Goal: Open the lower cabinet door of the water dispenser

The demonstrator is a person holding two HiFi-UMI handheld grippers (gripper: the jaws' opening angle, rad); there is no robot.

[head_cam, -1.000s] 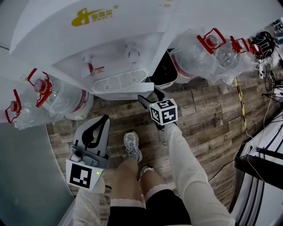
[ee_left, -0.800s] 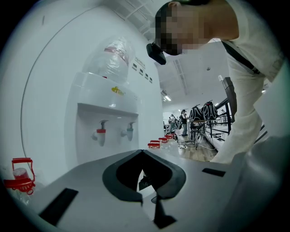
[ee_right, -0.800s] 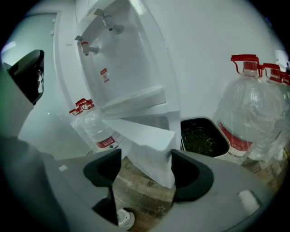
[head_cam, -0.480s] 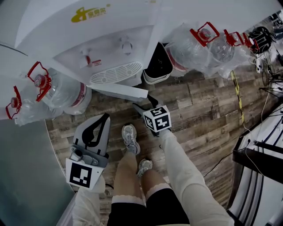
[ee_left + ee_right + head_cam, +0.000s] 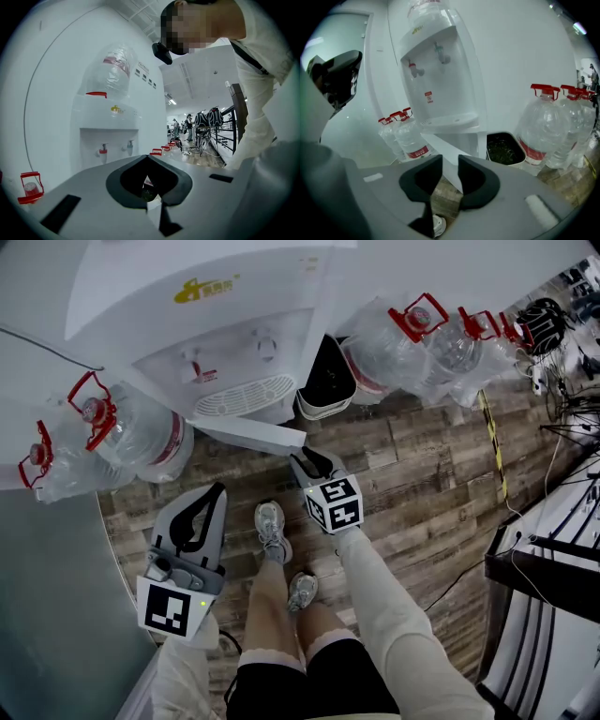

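- White door point(image 5: 251, 432) stands swung out from the dispenser point(image 5: 216, 324).
- Right gripper point(image 5: 311, 457): jaws just closing, half apart; door corner seen through the gap, unpinched.
- Left gripper point(image 5: 217, 491): closed, empty.

Head view steeply down from above; gripper views low, facing water dispenser point(image 5: 225, 324) (shared by all).
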